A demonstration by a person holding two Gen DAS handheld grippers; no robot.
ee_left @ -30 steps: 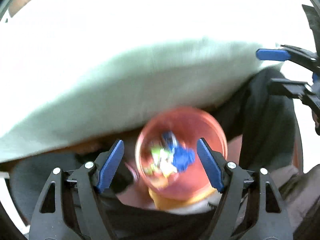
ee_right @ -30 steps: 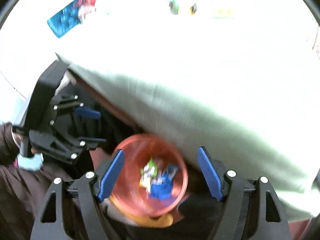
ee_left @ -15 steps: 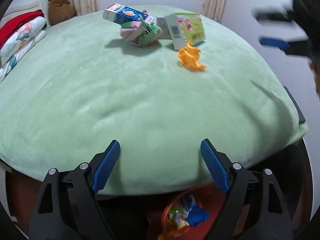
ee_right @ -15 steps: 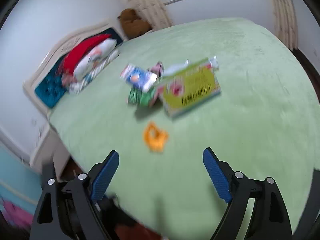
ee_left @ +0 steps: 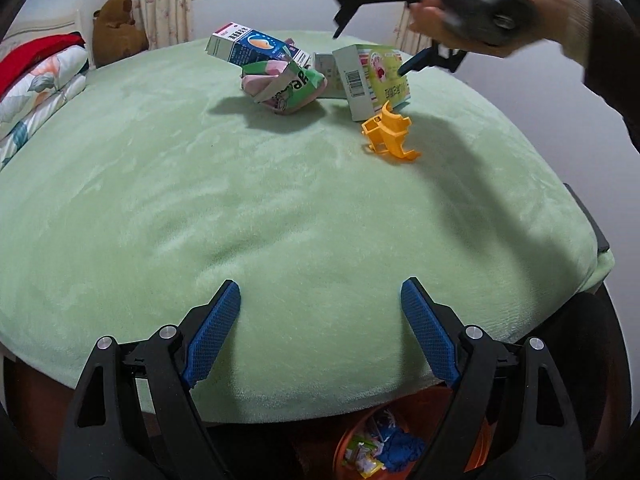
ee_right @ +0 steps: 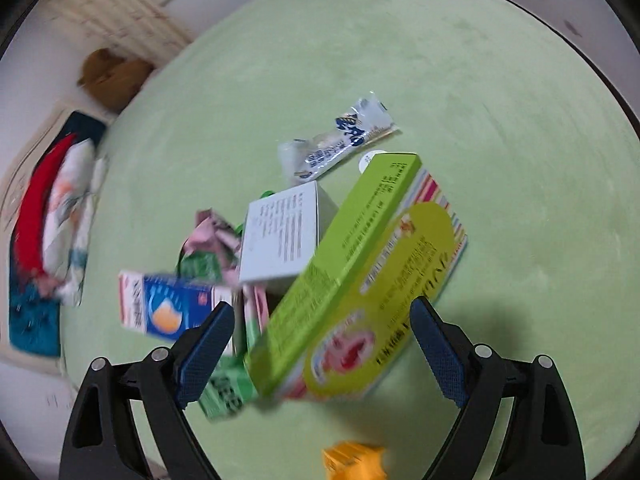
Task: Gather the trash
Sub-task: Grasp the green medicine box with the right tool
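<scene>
Trash lies in a heap on the green bed (ee_left: 200, 200): a lime-green box (ee_left: 374, 80) (ee_right: 360, 288), a blue and white carton (ee_left: 252, 46) (ee_right: 168, 308), a crumpled green-pink pack (ee_left: 288, 84) (ee_right: 208, 248), a white box (ee_right: 280, 236), a clear wrapper (ee_right: 340, 140) and an orange plastic piece (ee_left: 390, 134) (ee_right: 354, 464). My left gripper (ee_left: 320, 332) is open and empty over the bed's near edge. My right gripper (ee_right: 322, 348) is open, its jaws either side of the lime-green box, just above it.
An orange bin (ee_left: 384, 448) holding wrappers stands on the floor below the bed's near edge. Folded bedding (ee_left: 36, 76) and a brown teddy bear (ee_left: 116, 20) are at the bed's far left. A window and curtains are behind.
Both grippers rose from over the orange bin to above the bed. The right gripper then moved forward to the trash heap, over the lime-green box.
</scene>
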